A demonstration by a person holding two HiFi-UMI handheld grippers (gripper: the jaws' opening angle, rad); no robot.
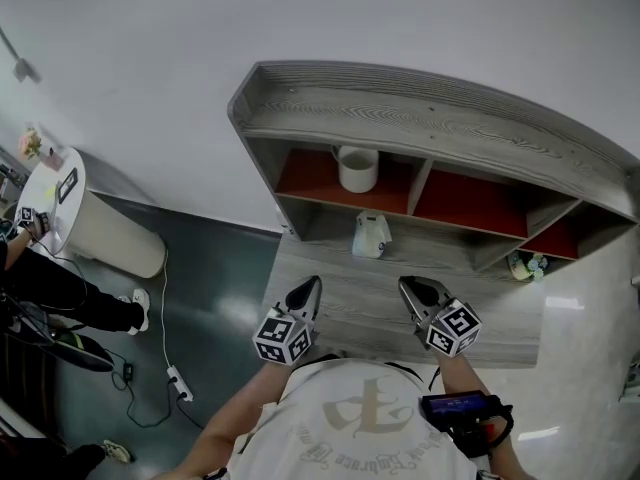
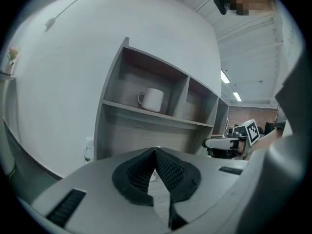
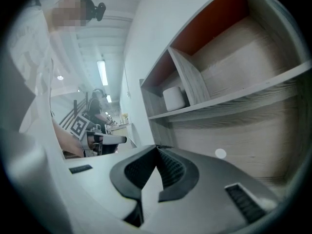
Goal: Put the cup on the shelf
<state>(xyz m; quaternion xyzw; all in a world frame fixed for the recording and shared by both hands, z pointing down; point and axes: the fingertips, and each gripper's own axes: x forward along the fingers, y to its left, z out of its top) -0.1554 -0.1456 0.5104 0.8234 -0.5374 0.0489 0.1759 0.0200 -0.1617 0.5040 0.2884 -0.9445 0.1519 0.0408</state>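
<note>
White cup upright inside the shelf, in its leftmost compartment, handle toward the shelf's left end. Below that compartment, on the table against the shelf's base, stands a small pale container, possibly a bottle; the view is too coarse to be sure. Left tool and right tool are side by side in front of the shelf, over the table, well apart from the cup. Each has its jaws pressed fully together, nothing between them.
</note>
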